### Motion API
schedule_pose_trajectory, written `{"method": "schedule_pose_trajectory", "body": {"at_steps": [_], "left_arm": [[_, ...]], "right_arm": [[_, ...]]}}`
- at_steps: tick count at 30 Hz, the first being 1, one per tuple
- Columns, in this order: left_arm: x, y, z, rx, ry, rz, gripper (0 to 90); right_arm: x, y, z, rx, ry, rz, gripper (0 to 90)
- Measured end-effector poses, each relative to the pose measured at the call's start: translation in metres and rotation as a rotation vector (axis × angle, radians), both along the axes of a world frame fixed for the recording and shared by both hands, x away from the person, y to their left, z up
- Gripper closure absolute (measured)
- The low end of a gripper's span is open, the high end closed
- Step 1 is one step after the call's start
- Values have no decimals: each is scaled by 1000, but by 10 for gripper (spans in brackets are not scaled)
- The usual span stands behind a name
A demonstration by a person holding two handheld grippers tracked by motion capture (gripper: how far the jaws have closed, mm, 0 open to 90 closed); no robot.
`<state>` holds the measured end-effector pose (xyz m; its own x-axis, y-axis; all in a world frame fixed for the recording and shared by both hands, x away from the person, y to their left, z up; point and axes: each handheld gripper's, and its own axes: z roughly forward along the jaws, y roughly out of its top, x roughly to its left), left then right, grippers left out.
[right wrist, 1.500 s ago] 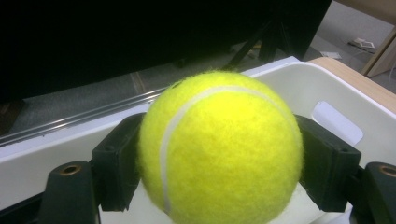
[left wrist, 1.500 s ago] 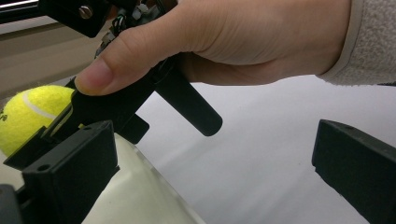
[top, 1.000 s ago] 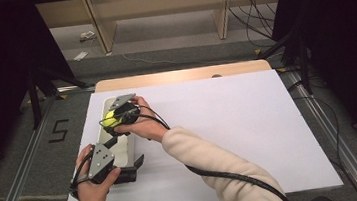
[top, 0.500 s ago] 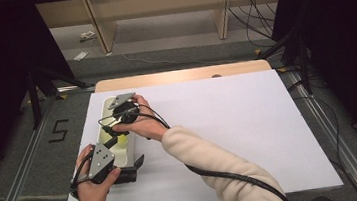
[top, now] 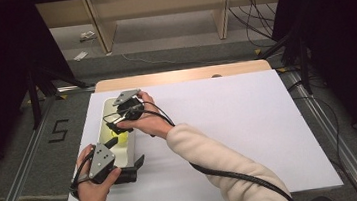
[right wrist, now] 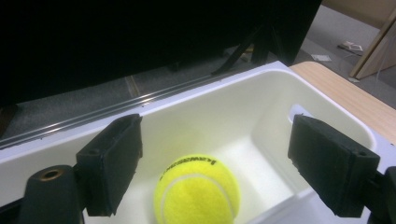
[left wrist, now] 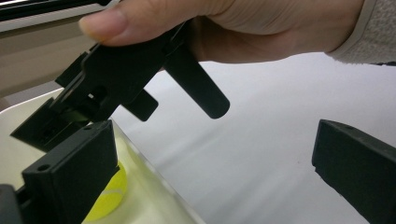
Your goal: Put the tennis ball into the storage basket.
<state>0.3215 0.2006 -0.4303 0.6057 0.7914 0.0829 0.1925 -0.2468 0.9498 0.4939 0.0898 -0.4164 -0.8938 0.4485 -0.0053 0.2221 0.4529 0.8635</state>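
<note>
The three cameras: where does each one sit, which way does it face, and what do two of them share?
High view: above the person's side, looking forward and down on the table; both forearms and the left gripper show.
Left gripper view: rides on the left gripper, facing the right gripper and hand.
Right gripper view: looks down into the white bin.
Both gripper views share the tennis ball.
</note>
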Motion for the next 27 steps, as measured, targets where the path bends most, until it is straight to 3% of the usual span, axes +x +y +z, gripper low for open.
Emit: {"method": "schedule_pose_trajectory", "body": {"at_steps": [27], "left_arm": [[0,0,0,-1,-1,1,0]], "right_arm": [[-7,-41,12,6,-16,-33,184]]}}
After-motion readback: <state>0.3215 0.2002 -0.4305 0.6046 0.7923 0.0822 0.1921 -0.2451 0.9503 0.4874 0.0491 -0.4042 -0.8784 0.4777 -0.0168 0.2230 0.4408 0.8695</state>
